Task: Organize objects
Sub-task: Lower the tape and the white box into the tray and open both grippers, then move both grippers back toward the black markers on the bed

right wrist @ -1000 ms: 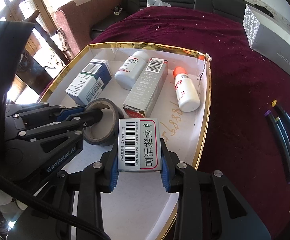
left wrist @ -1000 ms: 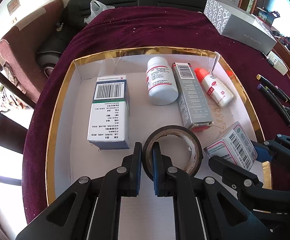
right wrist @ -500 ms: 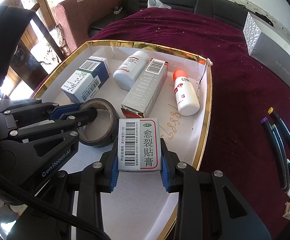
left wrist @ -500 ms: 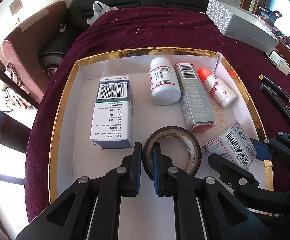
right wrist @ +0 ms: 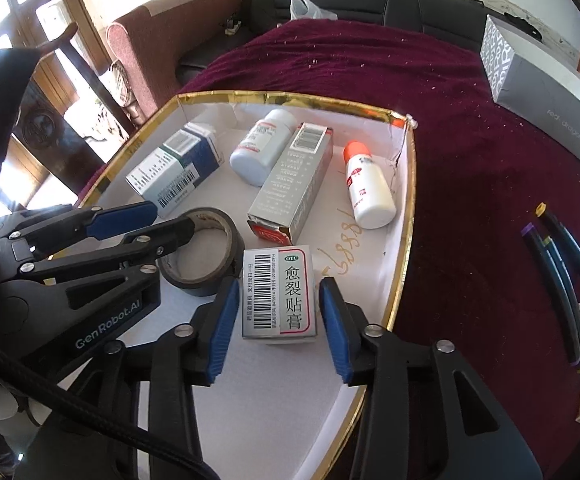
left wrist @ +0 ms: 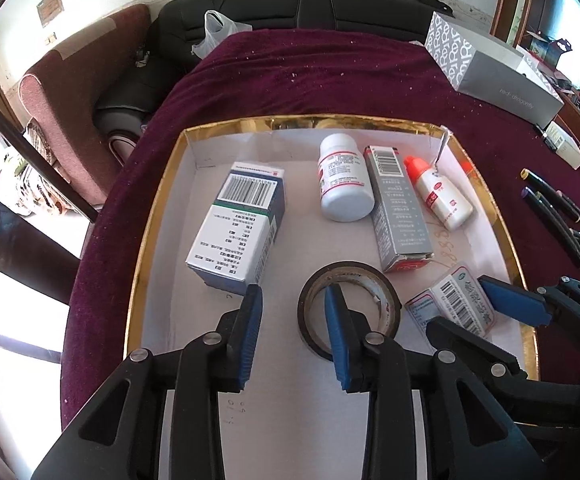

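Note:
A gold-rimmed white tray (left wrist: 330,122) (right wrist: 410,200) lies on a maroon cloth. In it a dark tape roll (left wrist: 386,300) (right wrist: 232,236) lies flat. My left gripper (left wrist: 293,292) (right wrist: 174,216) straddles the roll's near wall with one finger in the hole; its jaws are opening and the pads stand clear of the wall. A small silver medicine box (right wrist: 278,292) (left wrist: 450,304) with a barcode rests on the tray floor between the pads of my right gripper (right wrist: 279,284) (left wrist: 456,301). Those jaws are opening too, with a gap showing on each side of the box.
Further back in the tray lie a blue-white carton (left wrist: 238,232), a white bottle (left wrist: 344,184), a long grey box (left wrist: 396,208) and an orange-capped bottle (left wrist: 438,194). Right of the tray are dark pens (right wrist: 562,264) and a grey patterned box (right wrist: 538,92). A sofa stands behind.
Both grippers have let go: the left jaws spread off the tape roll's wall, and the right jaws parted from the silver box, which now rests in the tray.

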`<action>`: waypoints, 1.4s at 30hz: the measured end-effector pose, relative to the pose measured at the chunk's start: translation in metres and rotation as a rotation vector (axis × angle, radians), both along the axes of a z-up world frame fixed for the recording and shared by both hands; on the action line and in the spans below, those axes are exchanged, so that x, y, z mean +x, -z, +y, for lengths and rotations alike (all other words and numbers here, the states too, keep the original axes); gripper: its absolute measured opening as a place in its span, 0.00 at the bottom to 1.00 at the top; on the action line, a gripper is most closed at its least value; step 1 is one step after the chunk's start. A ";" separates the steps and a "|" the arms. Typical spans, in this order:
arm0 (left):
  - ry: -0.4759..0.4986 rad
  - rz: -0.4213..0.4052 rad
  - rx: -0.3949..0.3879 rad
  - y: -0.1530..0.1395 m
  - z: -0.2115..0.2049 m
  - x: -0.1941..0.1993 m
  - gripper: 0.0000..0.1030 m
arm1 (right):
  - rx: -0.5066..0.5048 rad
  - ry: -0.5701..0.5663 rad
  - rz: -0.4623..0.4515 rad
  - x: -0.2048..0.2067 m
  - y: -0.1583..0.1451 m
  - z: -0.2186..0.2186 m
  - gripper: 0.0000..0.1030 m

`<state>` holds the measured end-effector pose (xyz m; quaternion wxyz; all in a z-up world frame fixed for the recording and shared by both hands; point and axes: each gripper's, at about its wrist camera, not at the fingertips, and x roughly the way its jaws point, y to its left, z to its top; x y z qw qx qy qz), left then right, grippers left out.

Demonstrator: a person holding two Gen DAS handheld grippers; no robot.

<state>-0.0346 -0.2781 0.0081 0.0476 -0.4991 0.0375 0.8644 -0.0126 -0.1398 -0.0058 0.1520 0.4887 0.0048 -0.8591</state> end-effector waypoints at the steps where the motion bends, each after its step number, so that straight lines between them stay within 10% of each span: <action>1: -0.003 0.010 -0.003 -0.003 -0.001 0.002 0.30 | -0.004 0.001 0.007 0.002 -0.003 0.001 0.44; 27: 0.152 0.252 -0.064 -0.083 0.081 0.114 0.38 | -0.105 0.194 0.169 0.084 -0.058 0.109 0.61; 42: 0.266 0.199 0.005 -0.069 0.152 0.140 0.38 | -0.133 0.384 0.165 0.103 -0.047 0.212 0.66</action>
